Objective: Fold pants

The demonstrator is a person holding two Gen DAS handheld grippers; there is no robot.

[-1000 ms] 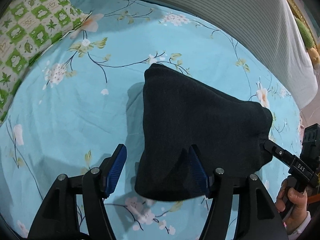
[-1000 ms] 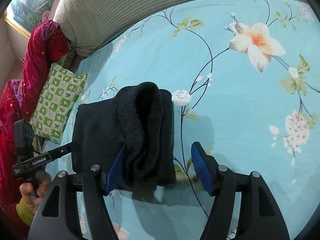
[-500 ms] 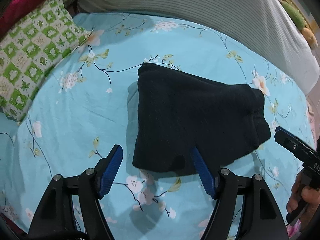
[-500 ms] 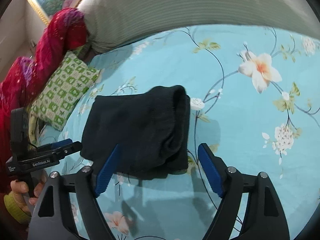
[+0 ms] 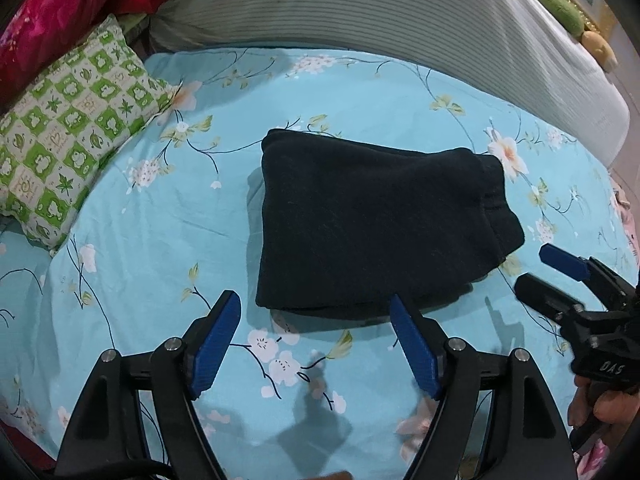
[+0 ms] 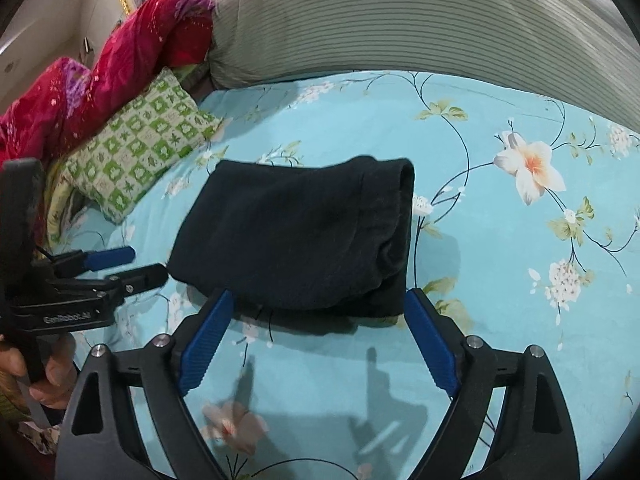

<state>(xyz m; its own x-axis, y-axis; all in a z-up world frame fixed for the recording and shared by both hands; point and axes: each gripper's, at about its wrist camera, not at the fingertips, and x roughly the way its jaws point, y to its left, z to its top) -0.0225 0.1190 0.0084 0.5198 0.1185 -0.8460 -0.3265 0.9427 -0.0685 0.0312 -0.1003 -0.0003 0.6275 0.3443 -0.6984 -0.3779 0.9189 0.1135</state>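
Both the left gripper (image 5: 316,340) and right gripper (image 6: 318,340) have let go and backed off, jaws wide and empty, leaving the pants (image 5: 372,224) folded mid-bed on the floral sheet (image 5: 160,240), seemingly finished.

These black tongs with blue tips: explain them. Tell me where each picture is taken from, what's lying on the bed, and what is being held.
No robot here: a person holds a two-fingered claw in each hand, each with a camera looking along its fingers. One picture comes from the left claw, the other from the right claw. Each view also catches the other claw at its edge, with the person's fingers on the handle. On the blue flowered bedsheet lie folded black pants, with a green checked pillow beside them. Both claws are open, just short of the pants, holding nothing.
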